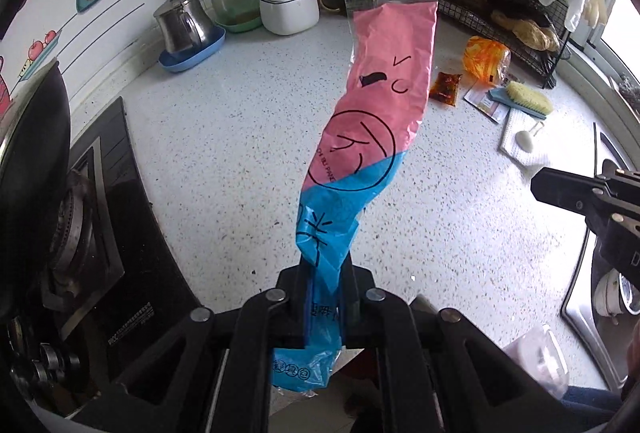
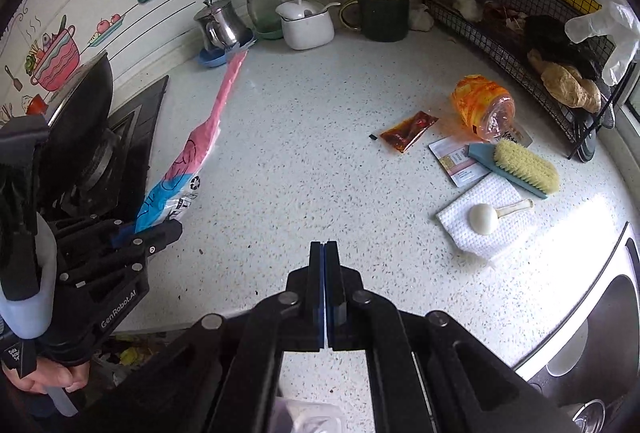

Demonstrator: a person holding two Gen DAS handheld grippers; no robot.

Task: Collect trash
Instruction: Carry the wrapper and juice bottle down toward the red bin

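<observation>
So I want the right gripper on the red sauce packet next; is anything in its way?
Nothing visible: bare countertop lies between the shut right gripper and the red sauce packet.

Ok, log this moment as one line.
left hand-held gripper: shut on pink-and-blue wrapper, lifted | right hand-held gripper: shut, empty | sauce packet, orange bottle: on counter

wrapper (image 1: 372, 105) print too small to read; its lower end hidden by fingers (image 1: 298, 289).
</observation>
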